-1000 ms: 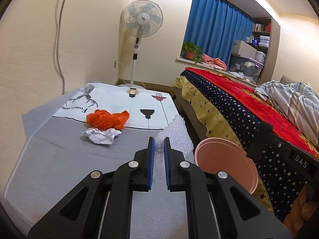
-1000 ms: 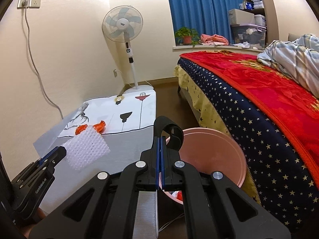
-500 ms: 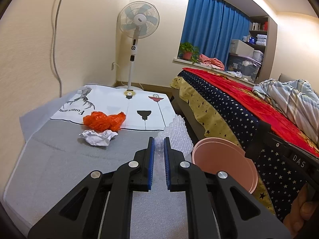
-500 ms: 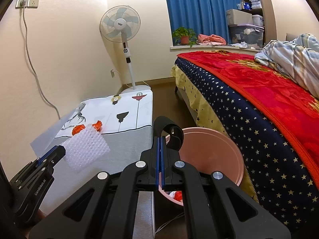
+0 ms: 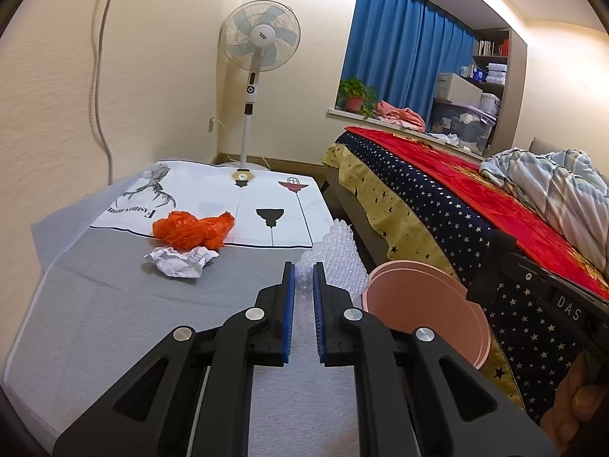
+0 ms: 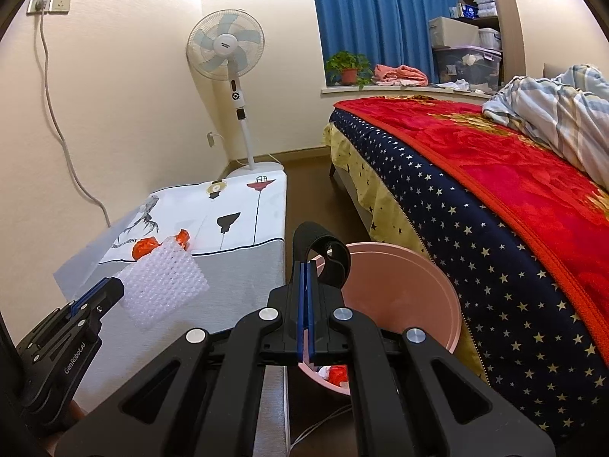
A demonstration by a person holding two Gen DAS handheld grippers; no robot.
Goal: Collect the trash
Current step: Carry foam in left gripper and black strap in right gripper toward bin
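My left gripper (image 5: 303, 270) is shut on a sheet of clear bubble wrap (image 5: 335, 255) and holds it above the table's right edge; the wrap also shows in the right wrist view (image 6: 163, 285). My right gripper (image 6: 306, 266) is shut on a black strap loop (image 6: 327, 257) over the pink bin (image 6: 403, 285). The bin (image 5: 422, 304) stands on the floor between table and bed, with red and white trash inside. An orange plastic bag (image 5: 192, 228) and a crumpled white paper (image 5: 179, 262) lie on the table.
The table (image 5: 95, 323) has a grey and white printed cloth. A standing fan (image 5: 260, 45) is behind it at the wall. A bed (image 6: 495, 175) with a red and starred blanket runs along the right.
Both grippers have drifted slightly; the bubble wrap stays in the left gripper and the strap in the right. The bin looks a little closer.
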